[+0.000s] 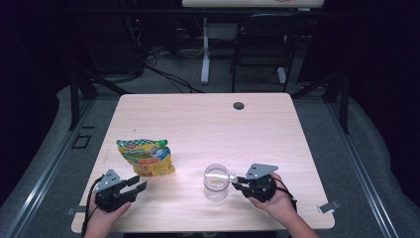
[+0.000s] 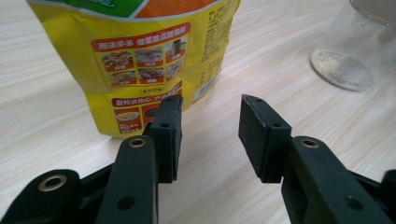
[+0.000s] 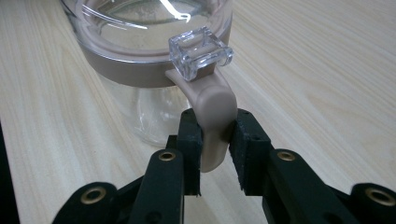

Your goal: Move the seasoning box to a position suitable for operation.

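Two handheld grippers work at a pale wooden table (image 1: 198, 119), one in each of a person's hands.

Right gripper (image 3: 215, 140): its two black jaws are closed on a beige tab-shaped handle (image 3: 214, 109), pads pressing on either side of it. That handle curves up from between the jaws to the beige rim of a clear glass jar (image 3: 149, 60) standing upright on the table directly ahead of the gripper. A small clear plastic latch block (image 3: 200, 50) sits on the rim just above the handle. In the high view the right gripper (image 1: 236, 181) lies at the jar's (image 1: 216, 182) right side, touching it at the rim, with the person's right hand (image 1: 273, 201) wrapped around the gripper body.

Left gripper (image 2: 210, 135): its jaws stand apart with bare tabletop between them, gripping nothing. Just ahead of its left jaw lies a yellow printed food pouch (image 2: 149, 65), close to the pad, though whether they touch is unclear. Farther ahead and to the right of this gripper, the jar's base (image 2: 343, 70) shows a thin layer of pale powder. In the high view the left gripper (image 1: 137, 184) sits just below the pouch (image 1: 146, 156), held by the left hand (image 1: 106, 210), well apart from the right gripper, with the jar between them.
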The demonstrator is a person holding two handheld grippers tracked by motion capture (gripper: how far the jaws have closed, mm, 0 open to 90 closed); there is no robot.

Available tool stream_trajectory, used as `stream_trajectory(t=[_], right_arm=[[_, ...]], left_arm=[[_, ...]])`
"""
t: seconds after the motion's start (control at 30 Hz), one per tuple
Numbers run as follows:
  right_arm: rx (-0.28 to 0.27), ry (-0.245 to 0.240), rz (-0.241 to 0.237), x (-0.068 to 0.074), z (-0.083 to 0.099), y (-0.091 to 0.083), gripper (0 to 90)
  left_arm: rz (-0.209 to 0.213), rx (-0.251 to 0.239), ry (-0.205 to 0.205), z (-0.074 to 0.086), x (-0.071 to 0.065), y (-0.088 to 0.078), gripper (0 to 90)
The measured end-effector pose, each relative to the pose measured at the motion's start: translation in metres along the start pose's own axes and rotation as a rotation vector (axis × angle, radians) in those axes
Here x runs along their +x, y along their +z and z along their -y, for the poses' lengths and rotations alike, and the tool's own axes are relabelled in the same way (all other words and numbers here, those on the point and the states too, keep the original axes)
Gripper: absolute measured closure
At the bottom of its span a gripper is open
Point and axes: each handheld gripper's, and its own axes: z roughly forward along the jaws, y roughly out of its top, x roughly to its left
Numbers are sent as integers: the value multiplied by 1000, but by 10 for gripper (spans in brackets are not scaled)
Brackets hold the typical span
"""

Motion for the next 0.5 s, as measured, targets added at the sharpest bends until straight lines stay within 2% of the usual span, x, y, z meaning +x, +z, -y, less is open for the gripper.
stream_trajectory(t=[0.2,0.23,0.27,0.3,0.33,0.4,0.5], right_arm=[[21,26,7,6,-1,-2,739],[31,62,4,6,-2,-2,730],[31,62,4,6,-2,-2,730],[42,106,-12,4,-2,-2,717],[42,106,-12,4,-2,-2,717],[53,161,-26,2,-3,-2,707],[78,177,-26,2,-5,-3,708]], left_arm=[[19,-5,21,-3,-7,5,602],[28,-3,29,-4,-9,5,602],[31,-3,34,-4,-10,6,602],[36,0,42,-5,-11,7,601],[42,-2,44,-6,-12,8,601],[48,3,54,-7,-15,10,601],[58,8,71,-9,-18,13,601]])
